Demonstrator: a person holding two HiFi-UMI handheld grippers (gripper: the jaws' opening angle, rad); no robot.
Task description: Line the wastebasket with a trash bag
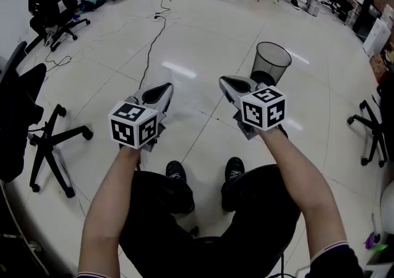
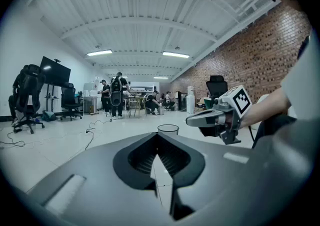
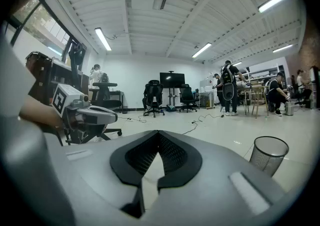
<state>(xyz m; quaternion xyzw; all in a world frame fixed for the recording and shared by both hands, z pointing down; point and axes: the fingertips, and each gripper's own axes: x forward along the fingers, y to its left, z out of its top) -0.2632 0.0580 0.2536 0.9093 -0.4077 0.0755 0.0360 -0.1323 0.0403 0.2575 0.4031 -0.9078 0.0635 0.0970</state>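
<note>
A black wire-mesh wastebasket [image 1: 271, 61] stands upright and bare on the pale floor, ahead and to the right; it also shows small in the left gripper view [image 2: 168, 129] and at the lower right of the right gripper view [image 3: 268, 154]. No trash bag is in sight. My left gripper [image 1: 166, 90] and right gripper [image 1: 225, 82] are held side by side above my knees, both pointing forward. Each is shut with nothing between the jaws [image 2: 156, 138] [image 3: 158, 135]. The right gripper sits closer to the basket, well short of it.
A black office chair [image 1: 37, 117] stands close on my left and another chair [image 1: 374, 124] at the right edge. A black cable [image 1: 154, 37] runs across the floor ahead. More chairs and several people are at the far end of the room.
</note>
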